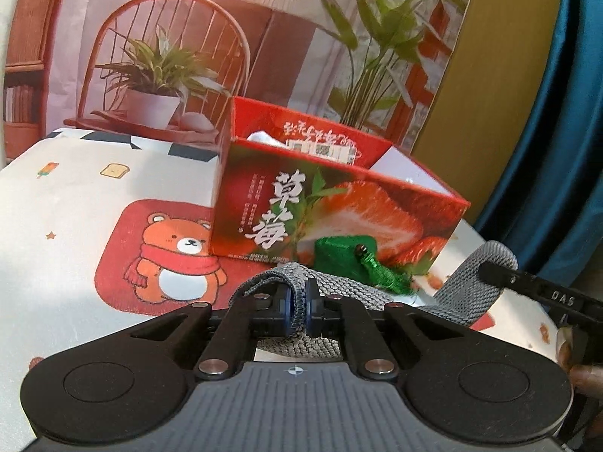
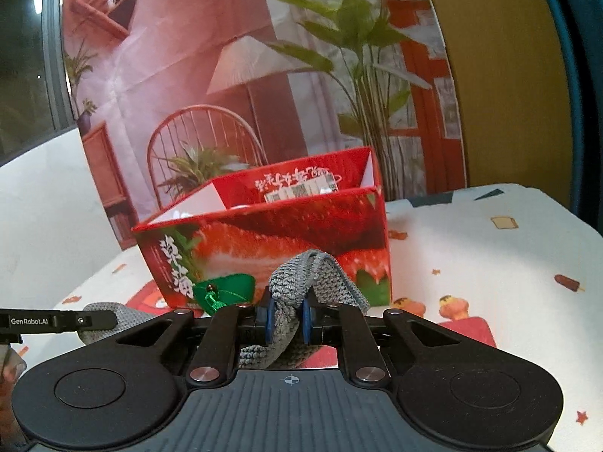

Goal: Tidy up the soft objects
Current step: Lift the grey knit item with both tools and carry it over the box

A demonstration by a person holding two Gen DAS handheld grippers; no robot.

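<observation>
A grey knitted cloth point(image 1: 339, 282) hangs between my two grippers, lifted off the table. My left gripper point(image 1: 299, 310) is shut on one end of it, the blue pads pinching a fold. My right gripper point(image 2: 287, 314) is shut on the other end of the grey cloth point(image 2: 301, 275). In the left wrist view the right gripper's finger point(image 1: 527, 282) shows at the right with cloth wrapped over it. A green satin pouch point(image 1: 346, 260) with a tassel lies on the table against the red strawberry box point(image 1: 339, 203). The same pouch point(image 2: 226, 288) and box point(image 2: 282, 233) appear in the right wrist view.
The open box holds something white and a labelled item point(image 1: 320, 150). A printed tablecloth point(image 1: 75, 207) with a bear picture covers the table. A backdrop poster point(image 1: 226, 37) of a chair, lamp and plants stands behind the box. A blue curtain point(image 1: 565, 113) hangs at the right.
</observation>
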